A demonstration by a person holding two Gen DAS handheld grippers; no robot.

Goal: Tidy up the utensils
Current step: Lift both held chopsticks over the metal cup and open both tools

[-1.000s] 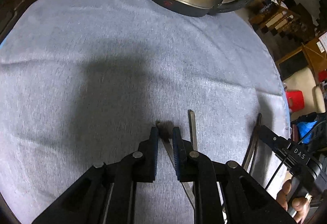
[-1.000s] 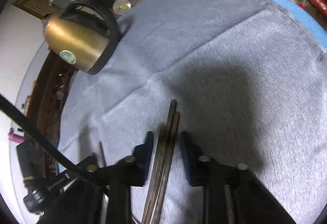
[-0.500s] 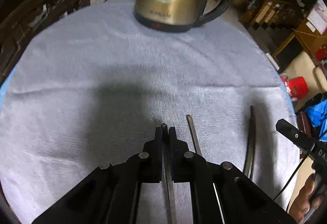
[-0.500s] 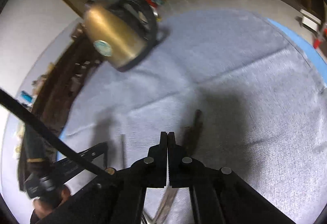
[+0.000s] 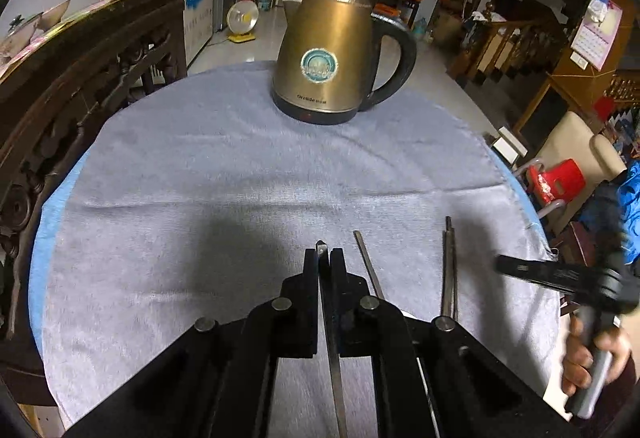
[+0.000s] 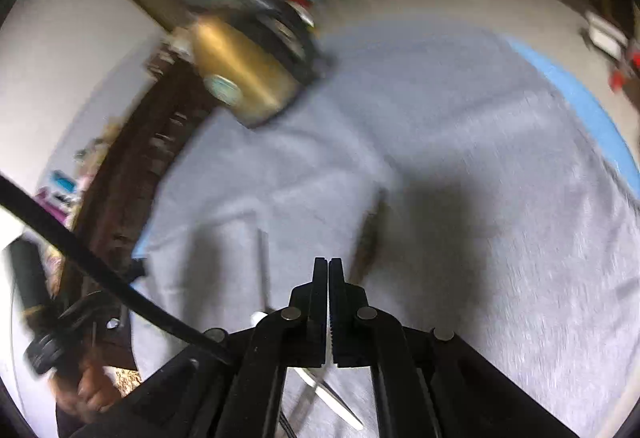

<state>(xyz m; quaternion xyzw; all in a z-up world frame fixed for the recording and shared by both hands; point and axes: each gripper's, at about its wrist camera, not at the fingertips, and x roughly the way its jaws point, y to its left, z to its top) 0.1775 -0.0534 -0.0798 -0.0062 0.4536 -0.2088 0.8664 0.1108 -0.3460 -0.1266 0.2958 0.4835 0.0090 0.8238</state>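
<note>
My left gripper (image 5: 324, 252) is shut on a flat metal utensil handle (image 5: 331, 350) that runs back between its fingers, lifted above the grey cloth. A second metal handle (image 5: 369, 265) lies on the cloth just to its right, and a pair of dark chopsticks (image 5: 449, 270) lies further right. My right gripper (image 6: 328, 263) is shut with nothing between its fingers, above the cloth; the view is blurred. The chopsticks (image 6: 370, 238) lie just ahead and right of it, the metal handle (image 6: 262, 266) to its left.
A gold electric kettle (image 5: 334, 56) stands at the far side of the round table covered by the grey cloth (image 5: 200, 178). A carved dark wooden chair (image 5: 80, 86) stands at the left edge. The other hand-held gripper (image 5: 560, 274) shows at the right.
My left gripper closed on the metal utensil handle and lifted it. My right gripper closed empty beside the chopsticks and is rising; both views tilted up.
</note>
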